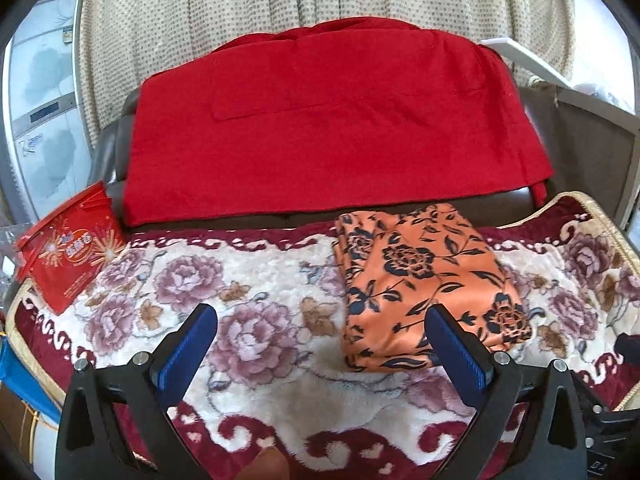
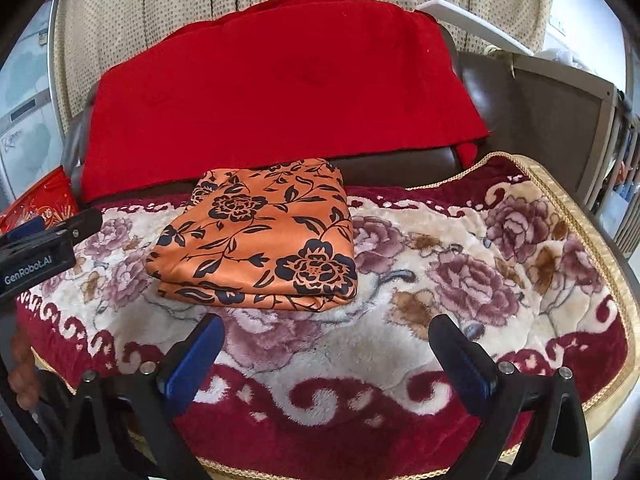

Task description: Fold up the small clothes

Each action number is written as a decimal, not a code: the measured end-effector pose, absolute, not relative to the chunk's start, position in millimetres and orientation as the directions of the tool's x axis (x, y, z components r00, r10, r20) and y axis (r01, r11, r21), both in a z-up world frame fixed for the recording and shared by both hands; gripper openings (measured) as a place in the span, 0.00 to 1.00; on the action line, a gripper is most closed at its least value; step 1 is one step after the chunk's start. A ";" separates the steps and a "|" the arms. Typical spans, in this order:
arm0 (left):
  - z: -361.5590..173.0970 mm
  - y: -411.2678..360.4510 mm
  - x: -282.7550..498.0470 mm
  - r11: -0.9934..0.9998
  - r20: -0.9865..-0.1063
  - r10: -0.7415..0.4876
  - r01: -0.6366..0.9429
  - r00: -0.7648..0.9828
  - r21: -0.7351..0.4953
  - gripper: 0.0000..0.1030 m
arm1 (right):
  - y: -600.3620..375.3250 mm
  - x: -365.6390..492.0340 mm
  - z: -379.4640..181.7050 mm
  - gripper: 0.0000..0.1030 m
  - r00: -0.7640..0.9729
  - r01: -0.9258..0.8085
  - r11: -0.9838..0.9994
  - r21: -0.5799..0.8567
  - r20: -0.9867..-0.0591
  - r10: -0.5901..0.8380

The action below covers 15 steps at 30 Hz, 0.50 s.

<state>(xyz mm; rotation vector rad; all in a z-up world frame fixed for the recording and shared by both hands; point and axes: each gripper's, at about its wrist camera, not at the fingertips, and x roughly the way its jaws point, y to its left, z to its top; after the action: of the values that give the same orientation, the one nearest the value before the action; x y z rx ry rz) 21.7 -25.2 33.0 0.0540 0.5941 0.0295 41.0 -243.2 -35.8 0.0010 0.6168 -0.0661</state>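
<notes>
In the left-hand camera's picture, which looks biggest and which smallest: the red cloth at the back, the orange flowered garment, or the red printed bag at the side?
1. Red cloth, by far the largest.
2. Orange flowered garment, folded.
3. Red printed bag, smallest, though the fisheye edge squeezes it and its left side is cut off.

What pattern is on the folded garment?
Orange with black roses and leaves; the folded garment shows best in the right wrist view.

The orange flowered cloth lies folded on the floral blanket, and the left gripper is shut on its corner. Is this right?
Not quite. The orange flowered cloth does lie folded on the floral blanket, but the left gripper is open and holds nothing. The left wrist view shows its jaws spread wide, apart from the cloth.
</notes>
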 end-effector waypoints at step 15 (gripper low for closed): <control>39.3 -36.9 32.1 0.999 -0.556 -0.004 0.031 0.831 0.040 1.00 | -250.1 54.9 -21.6 1.00 0.831 0.092 0.996 -0.008 -0.550 -0.081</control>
<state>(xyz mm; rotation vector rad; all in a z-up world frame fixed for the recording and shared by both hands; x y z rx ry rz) 32.1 -36.9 39.3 0.0483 0.5894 -0.0187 54.9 -250.1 -21.6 0.0197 0.5826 -0.0921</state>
